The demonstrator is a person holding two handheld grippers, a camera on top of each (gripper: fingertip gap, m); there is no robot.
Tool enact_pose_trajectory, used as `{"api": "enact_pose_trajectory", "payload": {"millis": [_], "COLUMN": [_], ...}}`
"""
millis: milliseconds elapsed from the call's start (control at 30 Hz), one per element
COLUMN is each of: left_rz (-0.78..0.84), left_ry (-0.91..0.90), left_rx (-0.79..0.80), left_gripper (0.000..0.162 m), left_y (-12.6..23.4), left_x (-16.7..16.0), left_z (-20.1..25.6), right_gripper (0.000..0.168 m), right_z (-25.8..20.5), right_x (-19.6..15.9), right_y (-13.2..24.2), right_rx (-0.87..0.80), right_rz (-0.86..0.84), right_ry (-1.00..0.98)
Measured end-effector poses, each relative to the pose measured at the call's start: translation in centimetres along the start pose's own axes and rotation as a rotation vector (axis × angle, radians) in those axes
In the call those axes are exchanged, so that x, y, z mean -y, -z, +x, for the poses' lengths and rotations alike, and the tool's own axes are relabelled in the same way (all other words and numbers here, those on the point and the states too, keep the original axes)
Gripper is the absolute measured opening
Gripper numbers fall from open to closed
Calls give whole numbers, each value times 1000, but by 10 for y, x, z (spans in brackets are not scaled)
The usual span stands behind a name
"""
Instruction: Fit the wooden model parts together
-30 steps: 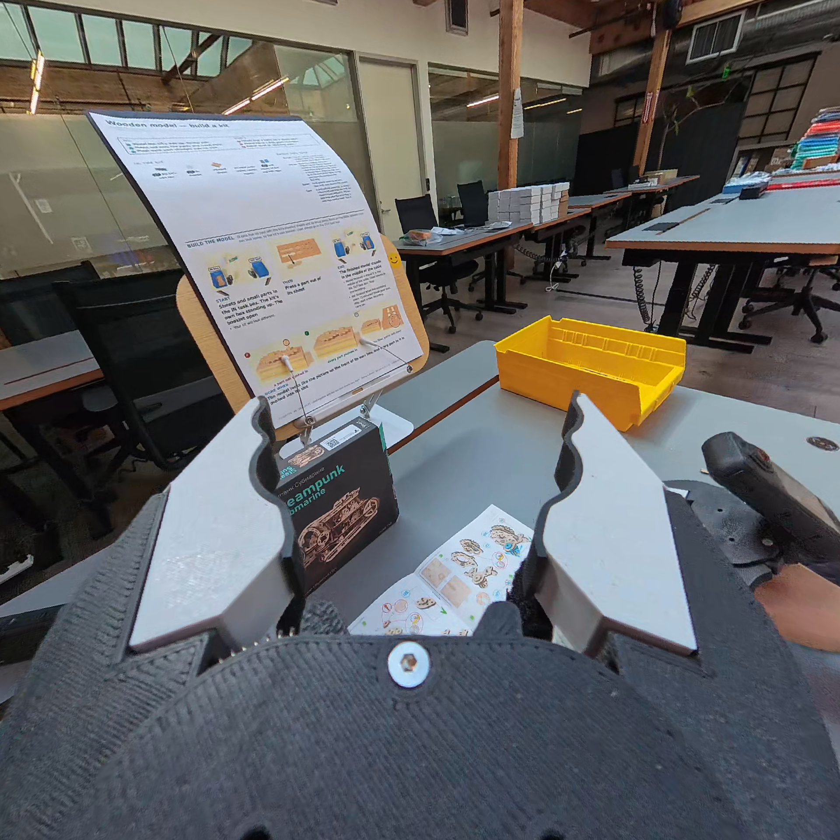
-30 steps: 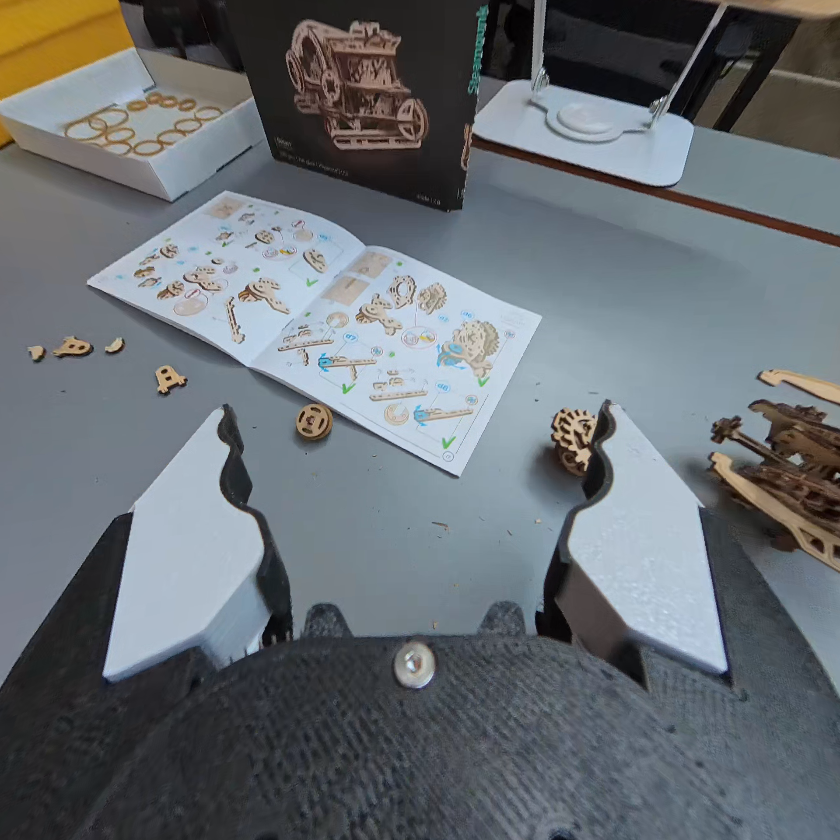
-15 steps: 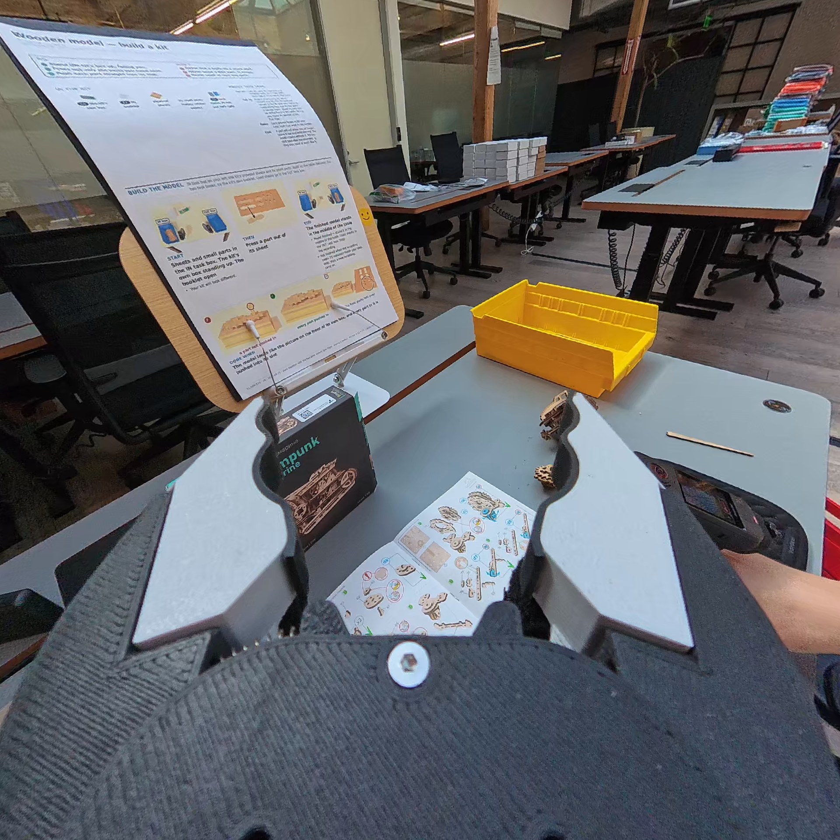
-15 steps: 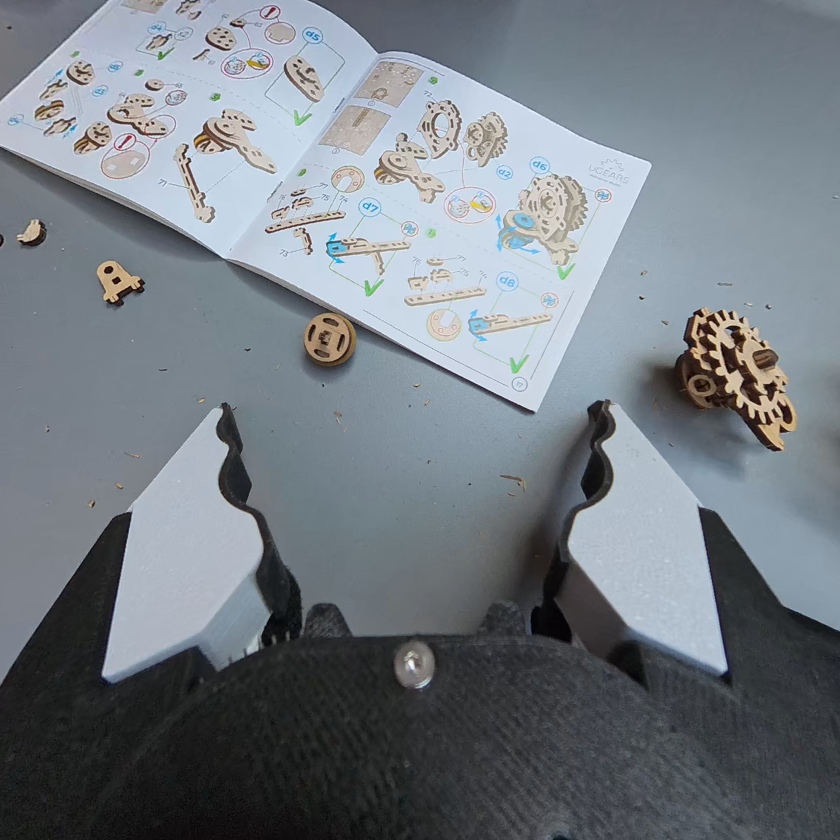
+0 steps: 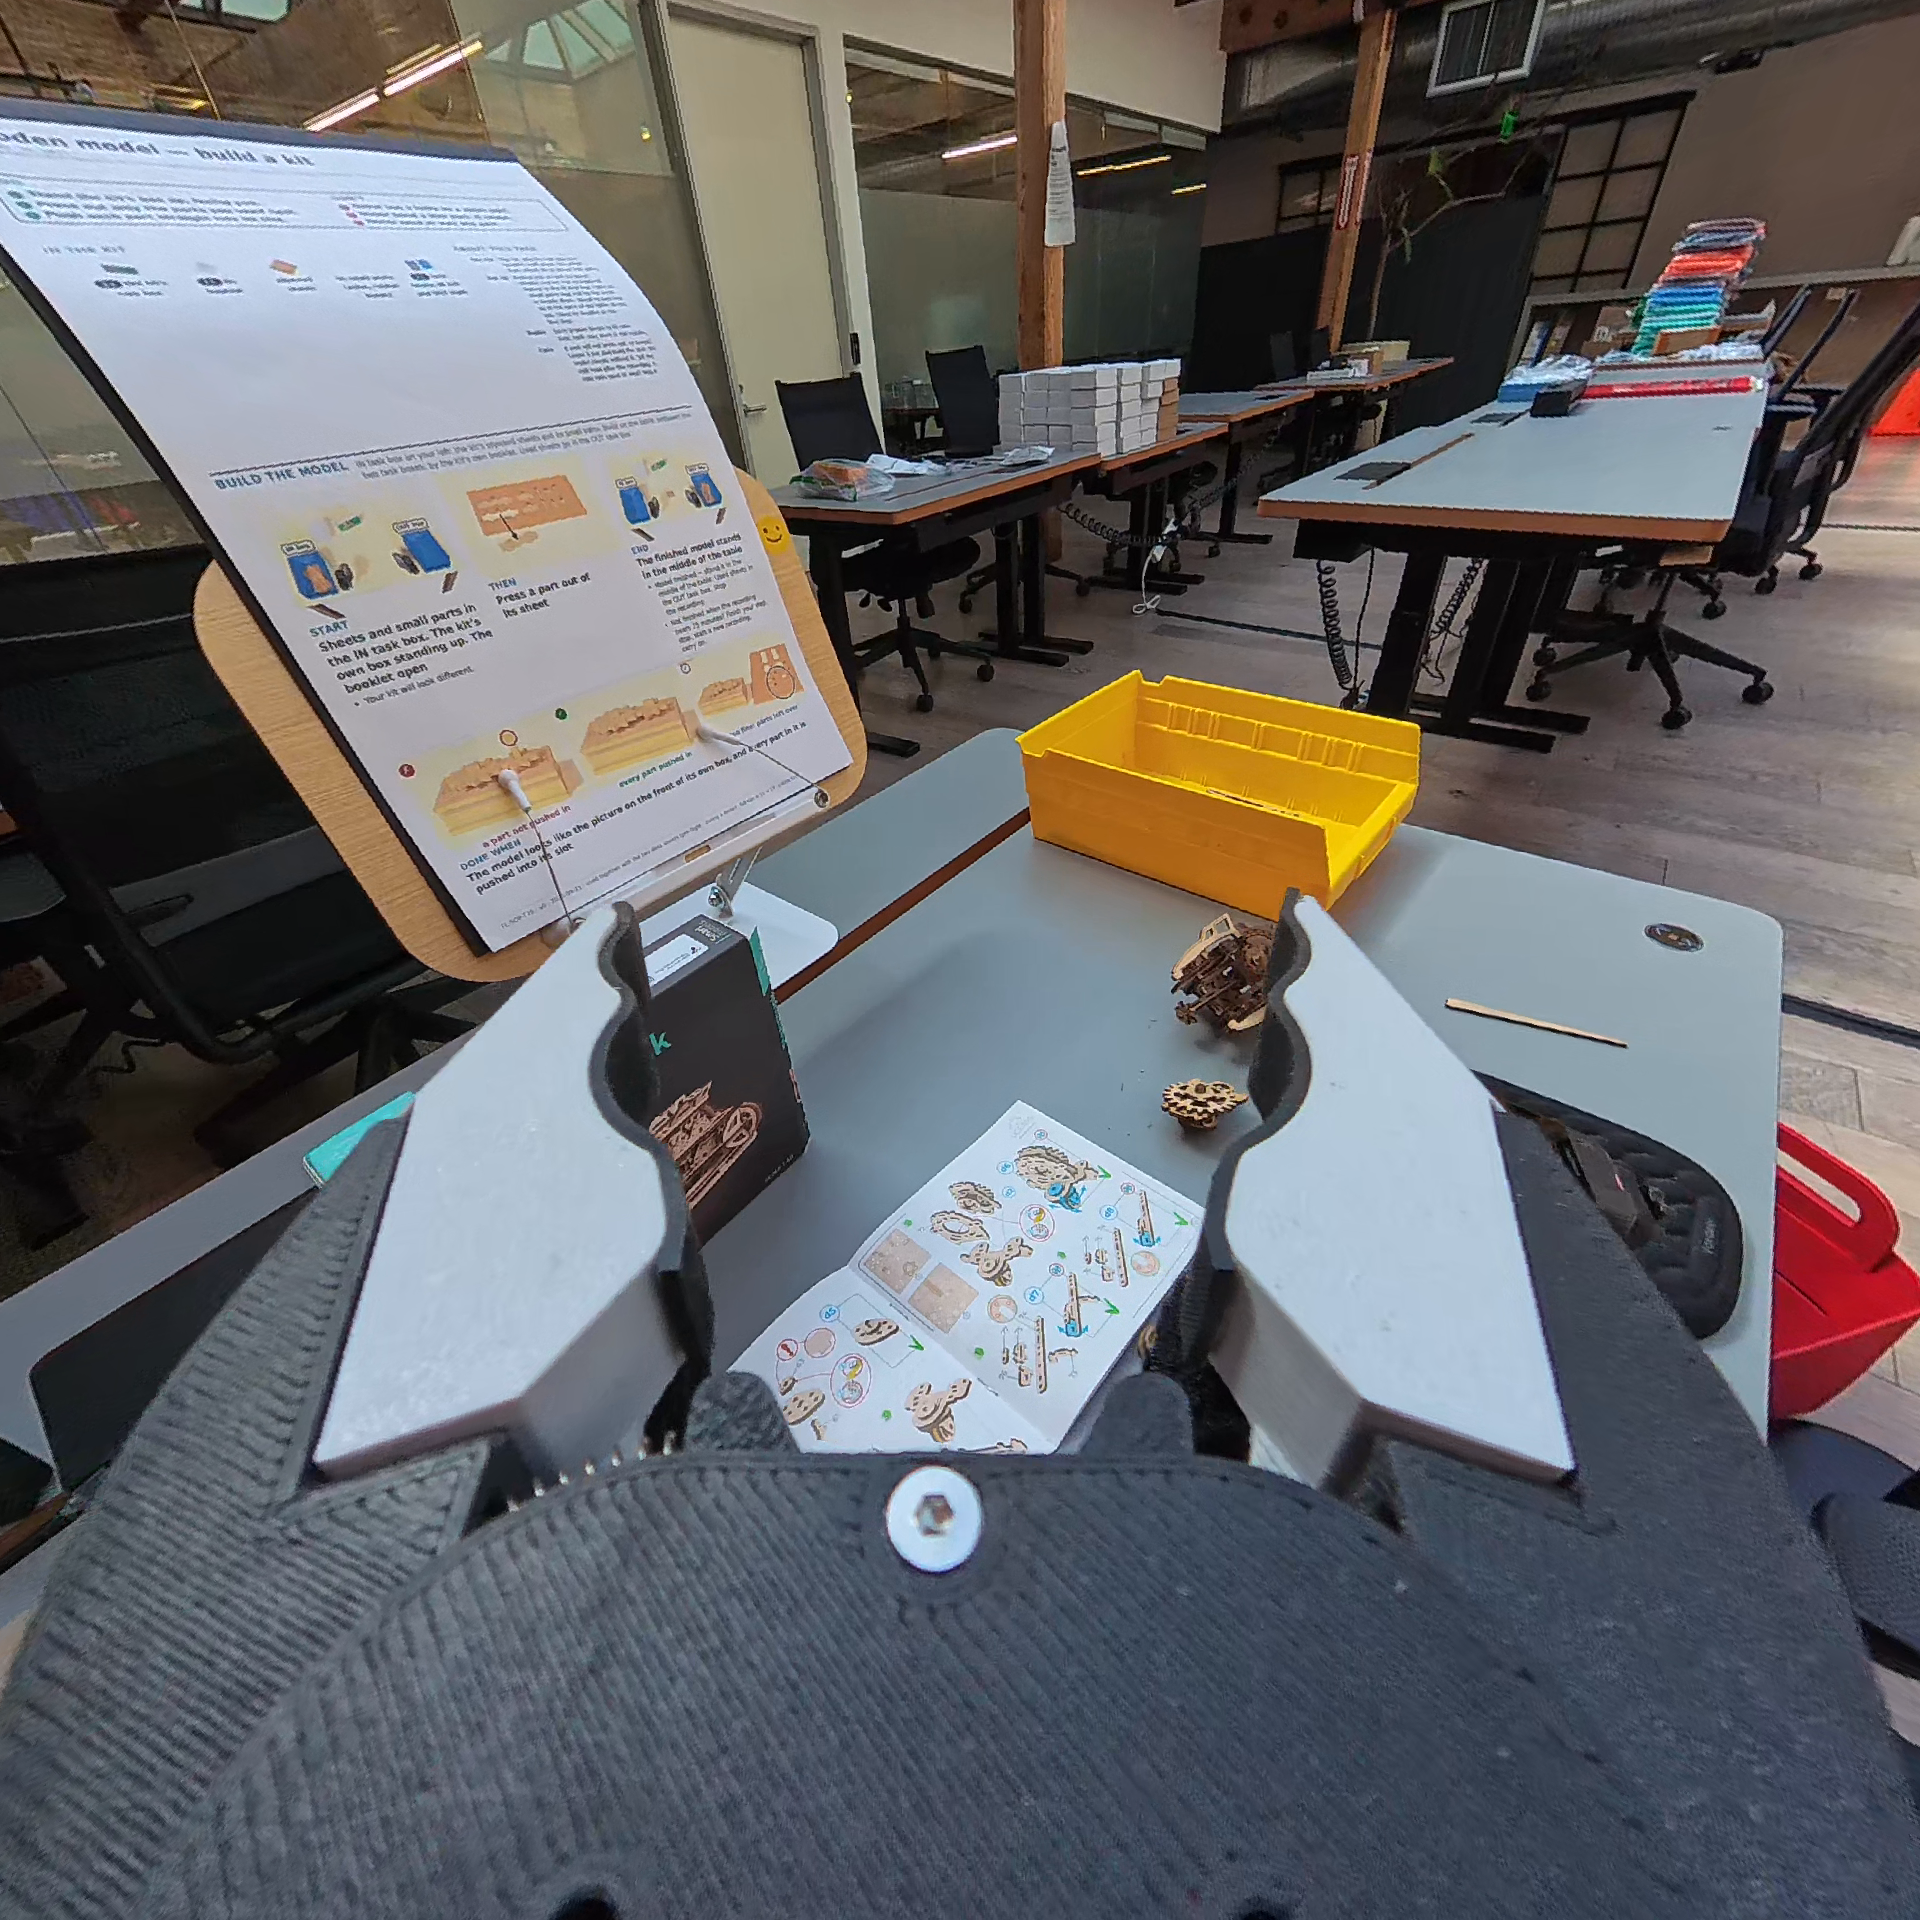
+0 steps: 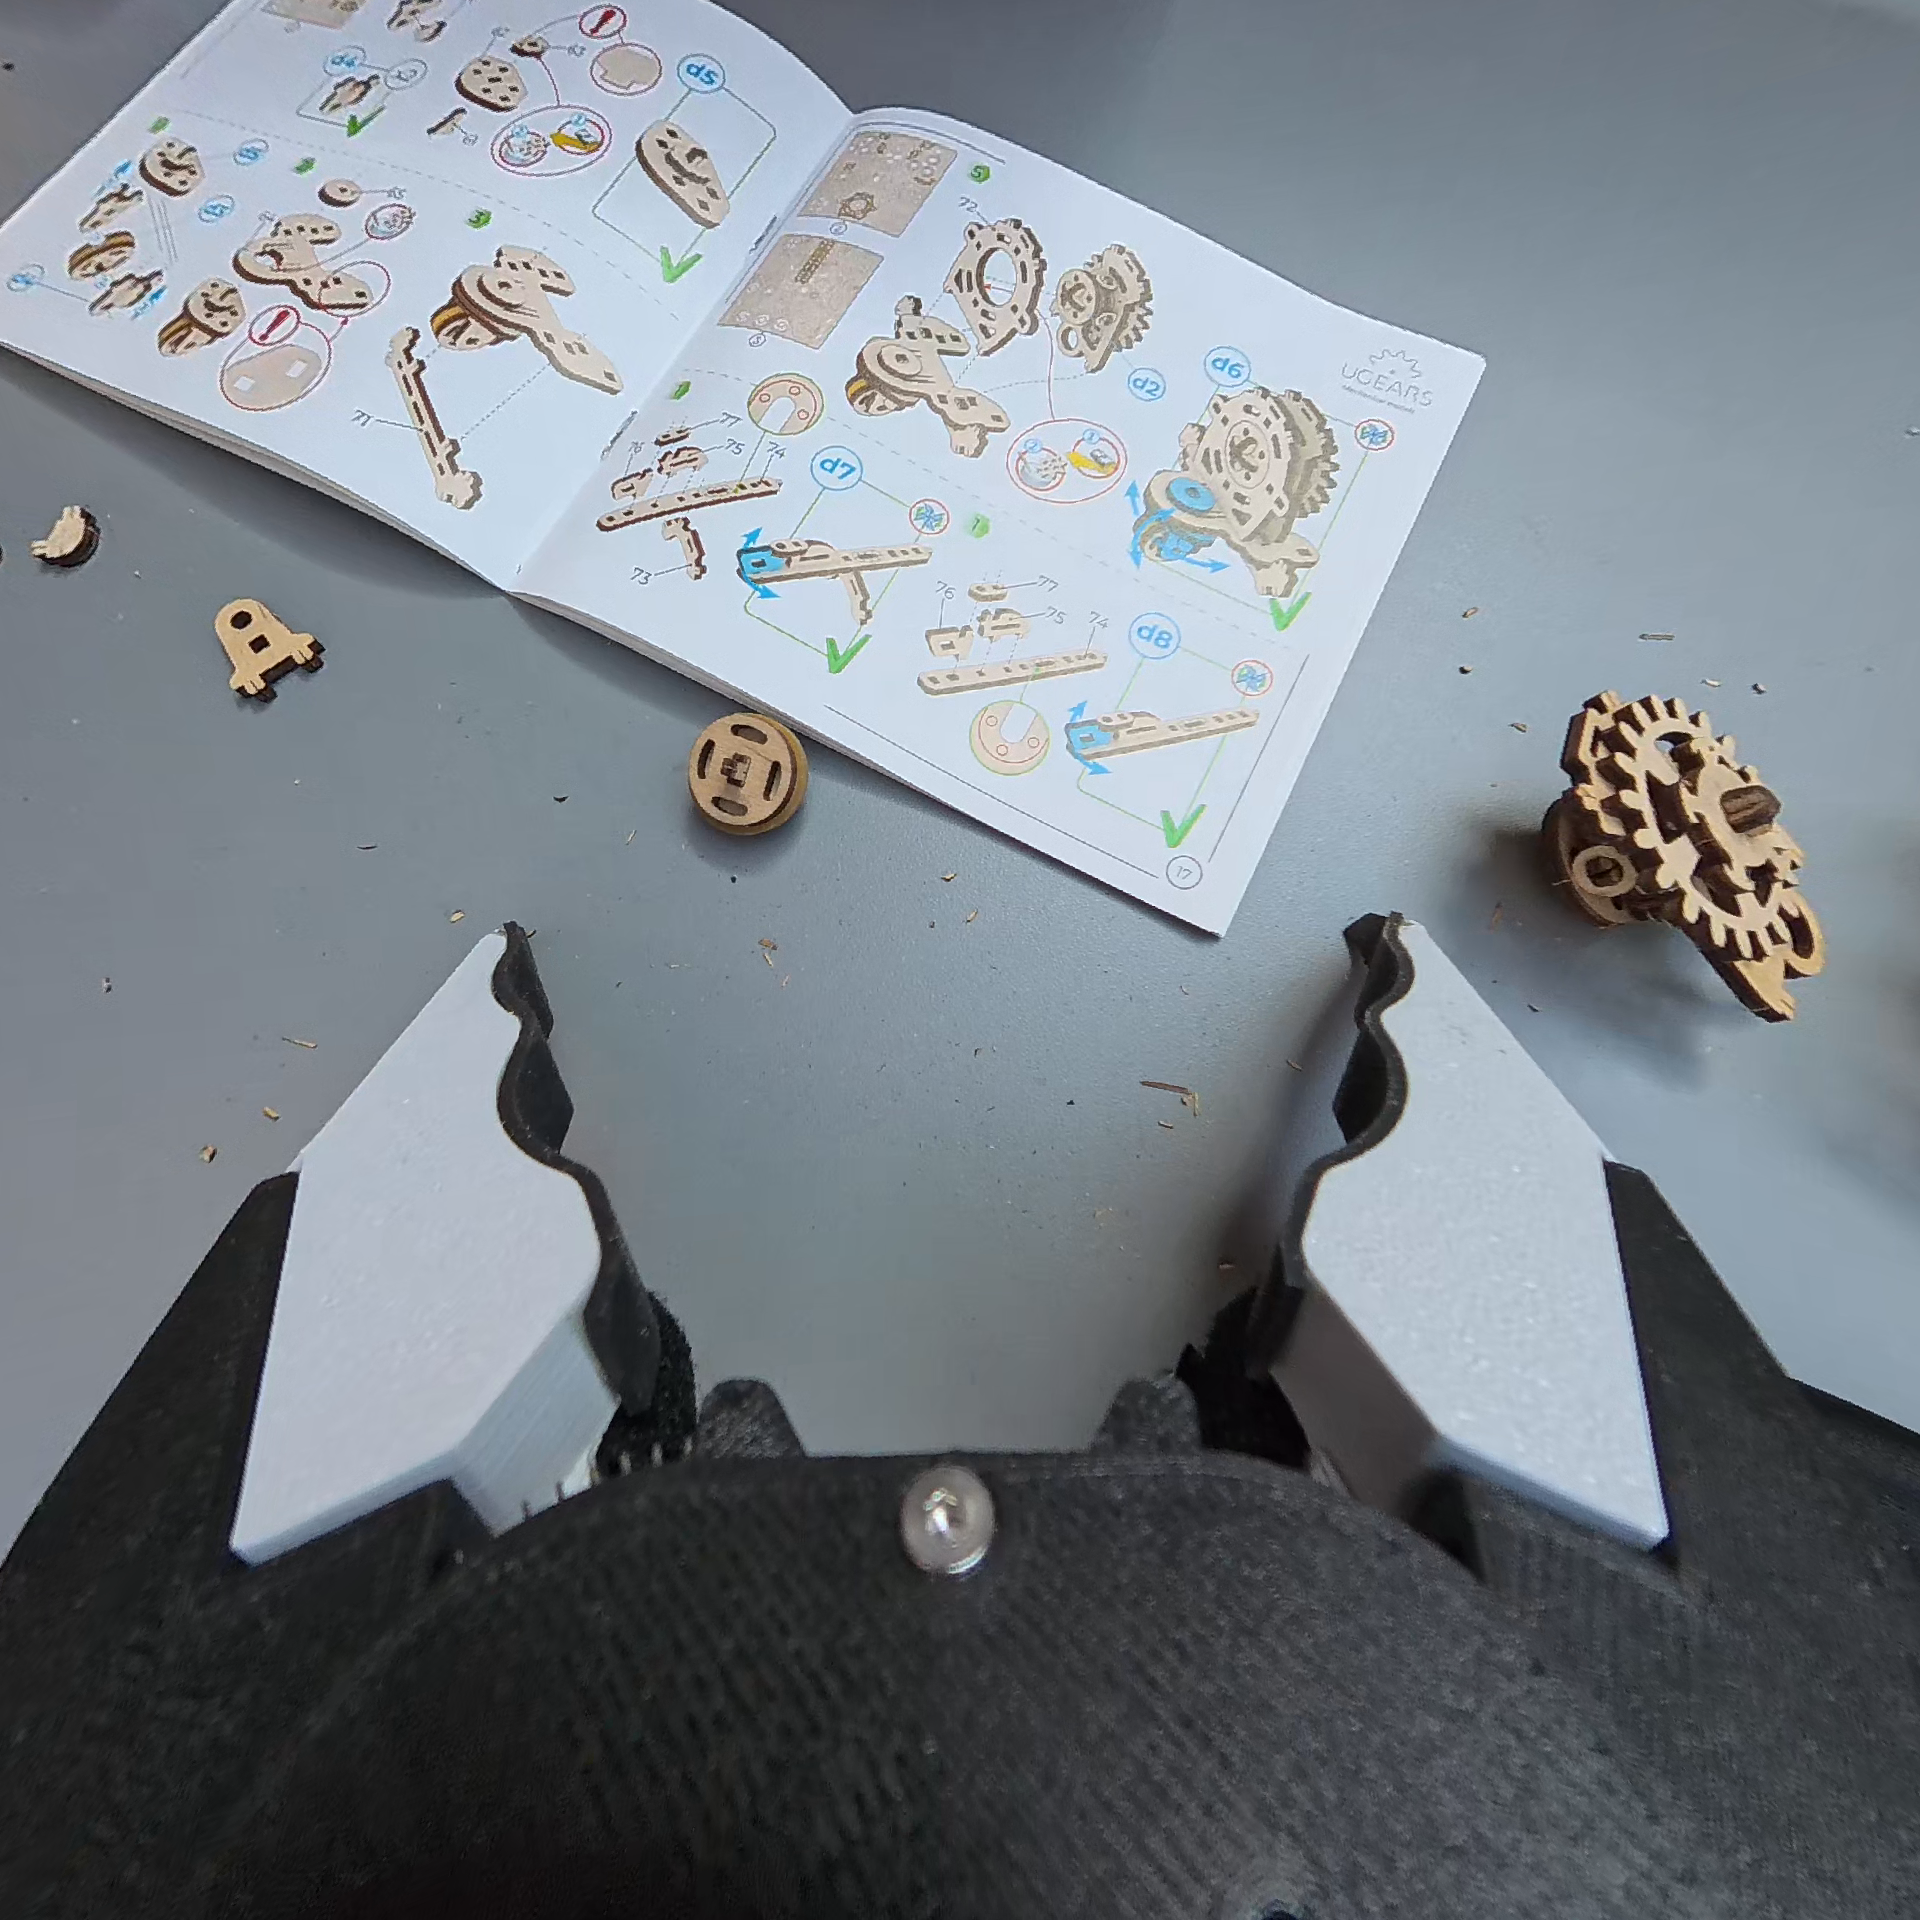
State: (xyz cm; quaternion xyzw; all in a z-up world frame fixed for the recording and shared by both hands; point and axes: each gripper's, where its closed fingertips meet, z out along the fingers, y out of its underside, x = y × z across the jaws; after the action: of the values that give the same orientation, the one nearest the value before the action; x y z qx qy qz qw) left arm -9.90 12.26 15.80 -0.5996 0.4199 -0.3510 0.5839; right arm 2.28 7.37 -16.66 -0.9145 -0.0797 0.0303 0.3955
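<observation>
My right gripper (image 6: 951, 940) is open and empty, low over the grey table (image 6: 935, 1143). A wooden gear assembly (image 6: 1688, 847) lies to its right, and a small round wooden disc (image 6: 746, 774) lies ahead to the left, beside the open instruction booklet (image 6: 790, 416). Small wooden pieces (image 6: 260, 649) lie at far left. My left gripper (image 5: 951, 935) is open and empty, held above the table. In its view the gear assembly (image 5: 1200, 1101), a larger part-built wooden model (image 5: 1221, 971) and the booklet (image 5: 987, 1278) lie ahead.
A black kit box (image 5: 717, 1070) stands upright left of the booklet. An instruction sheet on a wooden stand (image 5: 416, 540) rises behind it. A yellow bin (image 5: 1216, 790) sits at the table's far edge. A thin wooden stick (image 5: 1532, 1021) lies right. A red object (image 5: 1829, 1278) is beyond the right edge.
My right gripper moved forward and down toward the table, so the disc and gear assembly are nearer. My left gripper tilted down and shifted, bringing the model and gear into view.
</observation>
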Motion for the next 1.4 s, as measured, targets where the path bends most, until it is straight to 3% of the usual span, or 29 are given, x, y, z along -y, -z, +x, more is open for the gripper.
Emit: {"api": "enact_pose_trajectory", "payload": {"millis": [33, 1400], "left_rz": [-1, 1], "left_ry": [3, 56], "left_rx": [-6, -31], "left_gripper": [117, 117], "left_y": [0, 1], "left_x": [0, -1], "left_z": [2, 7], "right_gripper": [151, 151], "right_z": [0, 0], "right_x": [0, 0], "right_y": [0, 0], "right_rx": [0, 0], "right_rz": [0, 0], "right_ry": [0, 0]}}
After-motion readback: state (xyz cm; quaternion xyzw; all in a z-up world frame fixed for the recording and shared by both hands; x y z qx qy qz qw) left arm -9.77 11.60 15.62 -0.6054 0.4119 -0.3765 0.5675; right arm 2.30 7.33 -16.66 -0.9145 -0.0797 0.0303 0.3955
